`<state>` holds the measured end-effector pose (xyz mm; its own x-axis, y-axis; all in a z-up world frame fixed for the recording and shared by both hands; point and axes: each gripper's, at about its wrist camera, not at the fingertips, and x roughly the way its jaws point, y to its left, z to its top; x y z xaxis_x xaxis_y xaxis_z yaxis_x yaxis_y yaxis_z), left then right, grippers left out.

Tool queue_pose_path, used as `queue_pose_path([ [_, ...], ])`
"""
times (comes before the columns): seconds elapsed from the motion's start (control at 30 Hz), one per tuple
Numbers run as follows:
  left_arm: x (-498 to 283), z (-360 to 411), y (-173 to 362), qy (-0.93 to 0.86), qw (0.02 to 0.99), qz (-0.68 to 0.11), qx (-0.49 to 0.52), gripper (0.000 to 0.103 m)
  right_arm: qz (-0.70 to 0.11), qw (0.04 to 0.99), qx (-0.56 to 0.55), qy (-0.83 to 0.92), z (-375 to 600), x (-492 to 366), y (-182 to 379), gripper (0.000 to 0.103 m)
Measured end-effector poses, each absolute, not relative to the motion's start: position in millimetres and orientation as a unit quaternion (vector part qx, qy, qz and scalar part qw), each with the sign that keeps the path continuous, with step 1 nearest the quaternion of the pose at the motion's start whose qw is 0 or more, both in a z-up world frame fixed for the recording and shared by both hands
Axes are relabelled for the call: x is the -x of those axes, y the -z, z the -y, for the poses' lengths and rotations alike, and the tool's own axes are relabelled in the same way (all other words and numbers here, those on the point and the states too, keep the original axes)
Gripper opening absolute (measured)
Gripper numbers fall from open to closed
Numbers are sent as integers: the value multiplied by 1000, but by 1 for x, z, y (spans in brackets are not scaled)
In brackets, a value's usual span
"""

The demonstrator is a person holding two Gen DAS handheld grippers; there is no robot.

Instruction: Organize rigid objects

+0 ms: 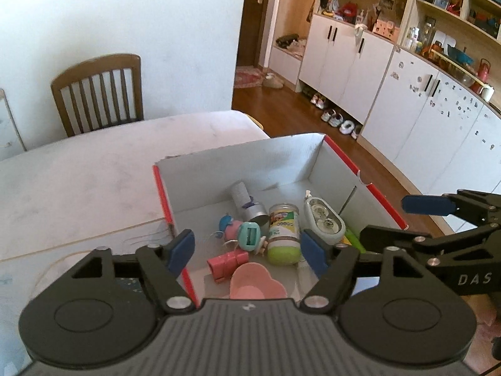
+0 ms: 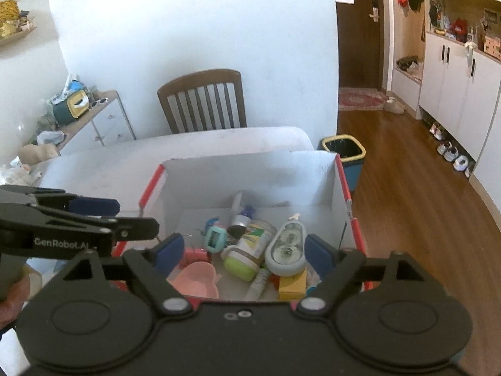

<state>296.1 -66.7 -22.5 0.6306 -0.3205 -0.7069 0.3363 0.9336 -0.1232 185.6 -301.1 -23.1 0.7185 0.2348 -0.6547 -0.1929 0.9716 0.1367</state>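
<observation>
A white cardboard box [image 1: 313,163] with red edges stands on the table and holds several small items. Among them are a jar with a green lid [image 1: 283,235], a grey oval case [image 1: 324,219], a silver tube [image 1: 250,206], a teal toy [image 1: 250,235] and a pink heart-shaped dish [image 1: 256,282]. My left gripper [image 1: 247,249] hovers above the box's near left corner, open, with nothing between its pads. My right gripper [image 2: 244,252] hangs open over the jar [image 2: 250,250], the oval case [image 2: 286,247] and a yellow block [image 2: 292,285], touching none. Each gripper shows in the other's view: right gripper [image 1: 407,219], left gripper [image 2: 125,216].
The pale table [image 1: 94,172] stretches left of the box, with a wooden chair [image 1: 100,94] behind it. A blue bin with a yellow rim [image 2: 344,153] stands on the wood floor past the table's corner. White cabinets [image 1: 407,109] line the right wall; a cluttered drawer unit [image 2: 94,119] stands far left.
</observation>
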Motion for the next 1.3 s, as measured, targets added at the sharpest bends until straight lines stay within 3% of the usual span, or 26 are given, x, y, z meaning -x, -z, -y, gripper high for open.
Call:
queue_pose_path([
  [0.33, -265, 46, 11, 169, 914, -370, 4, 87, -302, 949, -12, -88, 294, -153, 10, 100],
  [0.43, -259, 42, 10, 165, 914, -370, 5, 99, -295, 951, -19, -86, 294, -147, 8, 101],
  [1.3, -212, 50, 9, 166, 922, -348, -46, 102, -291, 952, -31, -86, 285, -111, 9, 103],
])
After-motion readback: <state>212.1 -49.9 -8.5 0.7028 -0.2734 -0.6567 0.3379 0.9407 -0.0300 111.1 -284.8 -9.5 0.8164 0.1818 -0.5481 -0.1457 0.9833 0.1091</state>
